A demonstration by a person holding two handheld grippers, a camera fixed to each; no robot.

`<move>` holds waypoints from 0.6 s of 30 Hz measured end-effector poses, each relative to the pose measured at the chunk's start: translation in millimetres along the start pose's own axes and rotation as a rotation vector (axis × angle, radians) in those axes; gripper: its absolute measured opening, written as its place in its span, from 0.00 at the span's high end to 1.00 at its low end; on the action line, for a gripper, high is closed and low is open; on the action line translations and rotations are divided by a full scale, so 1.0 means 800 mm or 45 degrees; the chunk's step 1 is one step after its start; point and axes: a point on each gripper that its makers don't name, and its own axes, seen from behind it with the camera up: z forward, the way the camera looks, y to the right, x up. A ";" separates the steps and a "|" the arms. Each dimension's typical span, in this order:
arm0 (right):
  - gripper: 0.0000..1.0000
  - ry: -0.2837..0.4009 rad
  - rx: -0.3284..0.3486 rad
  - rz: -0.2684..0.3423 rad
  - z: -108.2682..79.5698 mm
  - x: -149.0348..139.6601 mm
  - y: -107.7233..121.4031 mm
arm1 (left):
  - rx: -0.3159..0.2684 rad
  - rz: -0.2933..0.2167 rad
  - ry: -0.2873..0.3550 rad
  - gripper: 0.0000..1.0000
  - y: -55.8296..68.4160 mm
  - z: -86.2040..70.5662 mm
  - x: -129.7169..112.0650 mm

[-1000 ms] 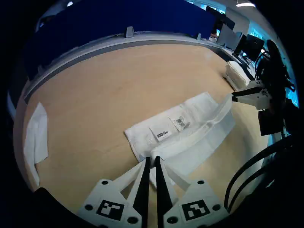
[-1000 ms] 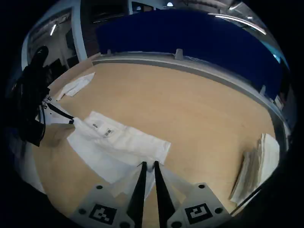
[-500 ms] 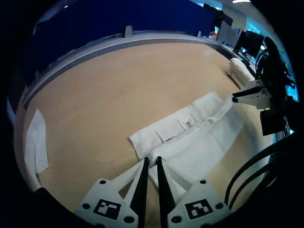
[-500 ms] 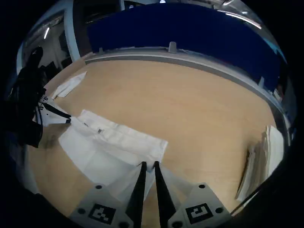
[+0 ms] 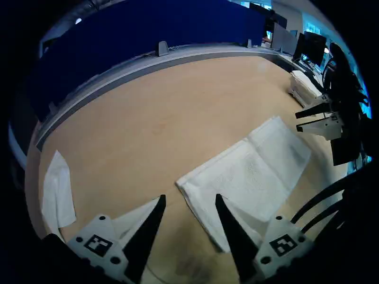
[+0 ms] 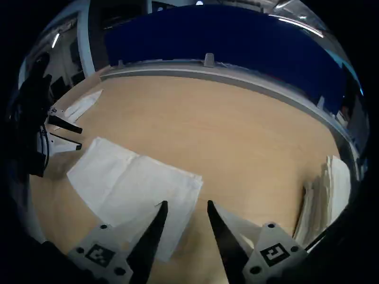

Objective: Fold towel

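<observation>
- Folded into a flat white rectangle on the tabletop [image 5: 156, 118]: towel [image 5: 246, 175].
- Near corner just ahead of the left tongs [image 5: 189, 198], roughly in line with the gap between the tips.
- Left tongs spread wide, gripping nothing, angled down over the tabletop.
- Right tongs [image 6: 186, 203] likewise wide apart and empty, tips at the towel's opposite end.
- In the right gripper view, left tongs just beside the towel's far end, not touching it.
</observation>
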 end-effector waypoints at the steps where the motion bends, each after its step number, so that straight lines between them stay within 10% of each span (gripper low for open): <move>1: 0.14 0.006 0.000 0.006 -0.001 0.001 0.001 | 0.003 -0.005 0.005 0.05 -0.001 -0.001 0.000; 3: 0.02 0.017 -0.004 0.016 -0.003 0.002 0.003 | 0.008 -0.014 0.016 0.02 -0.002 -0.004 0.000; 18: 0.02 0.041 -0.001 -0.004 -0.023 0.004 0.003 | 0.060 -0.084 0.052 0.02 -0.006 -0.033 -0.006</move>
